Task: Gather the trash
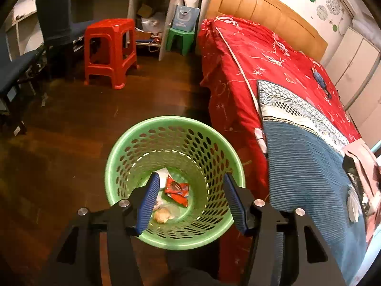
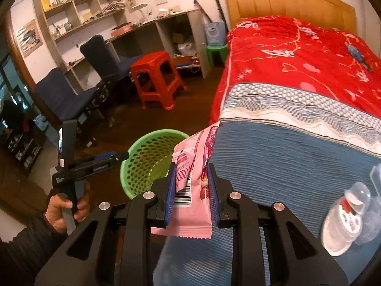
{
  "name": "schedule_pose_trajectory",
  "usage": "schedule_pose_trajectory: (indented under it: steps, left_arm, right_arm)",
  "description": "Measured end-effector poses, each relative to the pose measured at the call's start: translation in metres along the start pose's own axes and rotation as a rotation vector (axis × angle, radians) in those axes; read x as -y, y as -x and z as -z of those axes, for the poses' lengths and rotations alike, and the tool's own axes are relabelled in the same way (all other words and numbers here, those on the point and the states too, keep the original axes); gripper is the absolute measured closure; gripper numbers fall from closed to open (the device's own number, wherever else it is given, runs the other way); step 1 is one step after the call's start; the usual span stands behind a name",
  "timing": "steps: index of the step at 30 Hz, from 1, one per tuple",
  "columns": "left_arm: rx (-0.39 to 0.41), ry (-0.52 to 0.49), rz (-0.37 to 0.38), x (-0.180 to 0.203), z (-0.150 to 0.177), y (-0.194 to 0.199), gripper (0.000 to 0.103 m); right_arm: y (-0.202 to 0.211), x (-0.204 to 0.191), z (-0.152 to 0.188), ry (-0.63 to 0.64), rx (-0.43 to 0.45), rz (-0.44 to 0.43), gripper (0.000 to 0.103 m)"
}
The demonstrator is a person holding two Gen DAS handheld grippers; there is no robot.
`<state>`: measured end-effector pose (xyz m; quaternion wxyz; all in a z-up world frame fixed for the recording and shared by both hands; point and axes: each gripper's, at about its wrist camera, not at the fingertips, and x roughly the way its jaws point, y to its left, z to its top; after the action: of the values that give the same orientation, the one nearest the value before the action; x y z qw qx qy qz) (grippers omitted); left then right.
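so the left claw [image 1: 191, 201] hangs over the green perforated plastic basket [image 1: 133, 143] on the dark wooden floor, its blue pads standing apart with nothing between them. down inside lie a red crumpled wrapper [image 1: 177, 190], a pale lump of food scrap [image 1: 162, 215] and some whitish paper. the right claw [image 2: 191, 190] is clamped tight on a pink foil snack wrapper [image 2: 190, 217], held above the edge of the blue ribbed blanket [image 2: 273, 166] on the bed, the basket just beside it on the floor.

what might go wrong, to my eye: the pink wrapper is light and flat, so if it is let go short of the rim it could flutter onto the floor or catch on the blanket. the two claws also sit near each other and could knock. the clear plastic bottle [image 2: 343, 217] lying near the bed's edge could roll off if nudged.

count: one basket, one pink wrapper, one red wrapper, one bottle that i can make out, two claws.
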<state>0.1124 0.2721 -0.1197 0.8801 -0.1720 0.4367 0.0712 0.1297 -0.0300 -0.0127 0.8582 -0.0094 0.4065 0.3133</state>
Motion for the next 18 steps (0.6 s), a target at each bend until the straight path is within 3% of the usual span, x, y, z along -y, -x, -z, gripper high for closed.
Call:
schedule_pose_trajectory:
  steps: [18]
  left_arm:
    - [0.053,0.117,-0.043,-0.058,0.016,0.038,0.046]
  right_arm:
    - [-0.08,-0.05,-0.02,0.028,-0.087,-0.08,0.077]
